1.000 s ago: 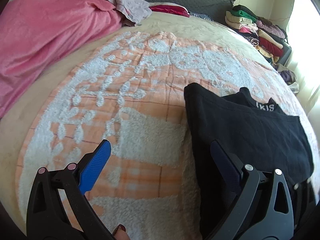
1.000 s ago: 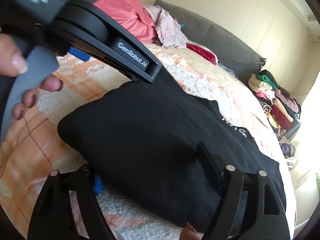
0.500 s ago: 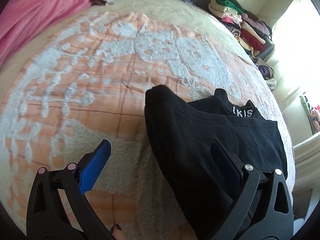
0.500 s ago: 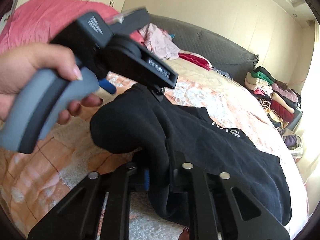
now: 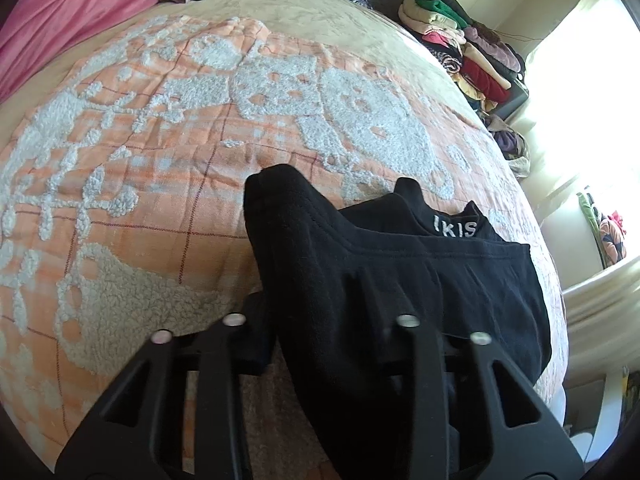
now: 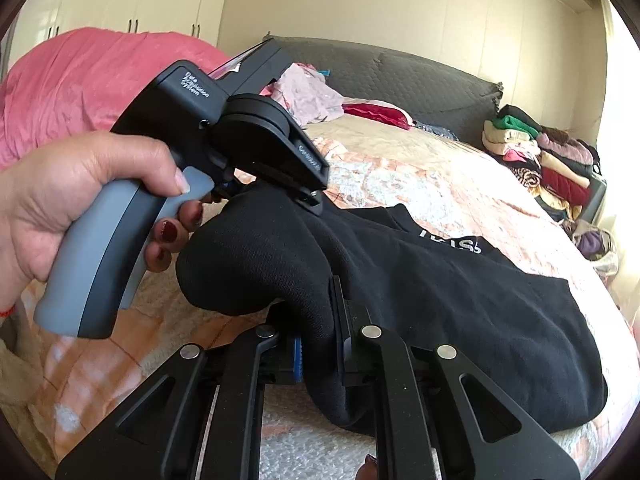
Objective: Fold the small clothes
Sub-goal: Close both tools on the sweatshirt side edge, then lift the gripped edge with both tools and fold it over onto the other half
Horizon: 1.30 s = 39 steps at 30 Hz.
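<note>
A black garment (image 5: 400, 280) with white letters on its waistband (image 5: 454, 229) lies on the orange and white bedspread (image 5: 160, 140). My left gripper (image 5: 312, 320) has its jaws closing, with the garment's near left edge pinched between them. In the right wrist view, my right gripper (image 6: 318, 332) is shut on a raised fold of the same garment (image 6: 460, 300) at its near edge. A hand (image 6: 60, 208) grips the left gripper's grey handle just beyond that fold. The cloth bulges up between the two grips.
A pink blanket (image 5: 72, 12) is heaped at the far left of the bed. Loose clothes (image 6: 304, 92) lie by the grey headboard (image 6: 400, 76). A stack of folded clothes (image 5: 460, 48) stands at the far right, beside a bright window.
My left gripper slid right over the garment's left edge, tipped down, and went from wide open to closed on it. My right gripper closed on the near fold and lifted it a little.
</note>
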Available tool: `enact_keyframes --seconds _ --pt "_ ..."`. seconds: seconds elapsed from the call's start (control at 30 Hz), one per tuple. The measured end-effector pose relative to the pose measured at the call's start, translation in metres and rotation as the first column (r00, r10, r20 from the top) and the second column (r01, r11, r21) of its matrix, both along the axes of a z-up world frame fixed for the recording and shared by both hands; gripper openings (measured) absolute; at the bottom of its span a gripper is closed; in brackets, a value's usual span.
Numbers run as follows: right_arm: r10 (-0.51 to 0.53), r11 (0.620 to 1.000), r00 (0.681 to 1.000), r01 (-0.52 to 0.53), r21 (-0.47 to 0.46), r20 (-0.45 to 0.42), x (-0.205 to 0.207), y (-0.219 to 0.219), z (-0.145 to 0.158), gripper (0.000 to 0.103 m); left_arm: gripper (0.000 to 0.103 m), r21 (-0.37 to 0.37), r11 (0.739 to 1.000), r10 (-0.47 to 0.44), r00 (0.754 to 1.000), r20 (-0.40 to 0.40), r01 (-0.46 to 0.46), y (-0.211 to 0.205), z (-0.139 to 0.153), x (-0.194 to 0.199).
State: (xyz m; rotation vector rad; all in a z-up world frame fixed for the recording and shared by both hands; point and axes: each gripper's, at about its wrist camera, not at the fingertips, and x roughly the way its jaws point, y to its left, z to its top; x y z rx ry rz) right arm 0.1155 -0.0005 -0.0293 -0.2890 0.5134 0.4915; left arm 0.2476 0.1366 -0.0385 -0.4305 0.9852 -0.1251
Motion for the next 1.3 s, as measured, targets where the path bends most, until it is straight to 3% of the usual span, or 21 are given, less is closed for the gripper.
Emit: enact_keyframes --seconds 0.13,0.83,1.3 --pt "-0.007 1.000 1.000 0.007 0.012 0.019 -0.004 -0.006 0.006 0.009 0.012 0.035 0.999 -0.010 0.999 0.032 0.009 -0.008 0.013 -0.007" --pt "-0.099 0.980 0.994 0.090 0.177 0.044 -0.025 -0.073 0.046 0.008 0.012 0.191 0.981 -0.070 0.988 0.138 0.043 -0.081 0.095 -0.013" --pt "-0.157 0.953 0.987 0.147 0.263 0.019 -0.035 -0.116 0.058 0.008 0.012 0.249 0.966 -0.115 0.982 0.151 0.075 -0.140 0.116 -0.005"
